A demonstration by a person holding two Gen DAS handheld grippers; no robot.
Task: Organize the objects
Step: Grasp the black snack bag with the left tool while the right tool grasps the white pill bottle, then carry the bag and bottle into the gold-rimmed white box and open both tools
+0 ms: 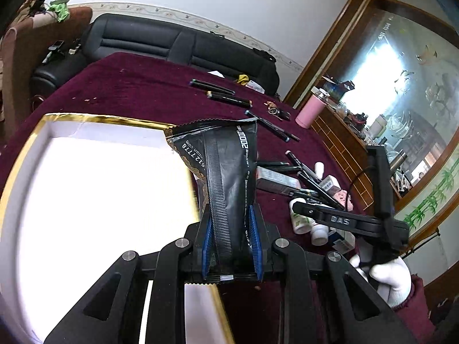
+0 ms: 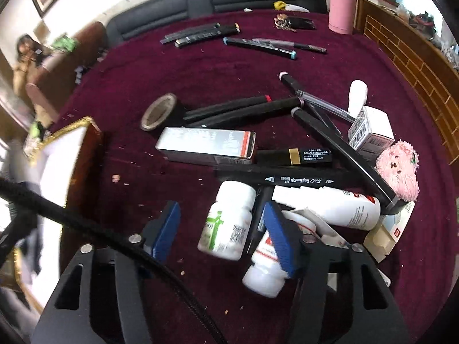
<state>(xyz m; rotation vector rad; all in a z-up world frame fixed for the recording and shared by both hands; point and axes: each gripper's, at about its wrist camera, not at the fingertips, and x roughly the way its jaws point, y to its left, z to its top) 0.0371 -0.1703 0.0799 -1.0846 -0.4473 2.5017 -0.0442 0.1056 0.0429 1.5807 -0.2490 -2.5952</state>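
Black foil packet (image 1: 226, 177) stands pinched between your left gripper (image 1: 231, 246) fingers, over the white tray's gold edge (image 1: 94, 119). Your right gripper (image 2: 226, 229) fingers stand apart around a white bottle (image 2: 226, 223) near the table's right edge.

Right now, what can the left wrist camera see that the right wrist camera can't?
Only the left wrist view shows the left gripper shut on a black foil packet, and a white-gloved hand. Only the right wrist view shows the tape roll, the pink plush toy and the right gripper, open over a white bottle. Both show the gold-rimmed white box, the pink flask and the maroon tablecloth.
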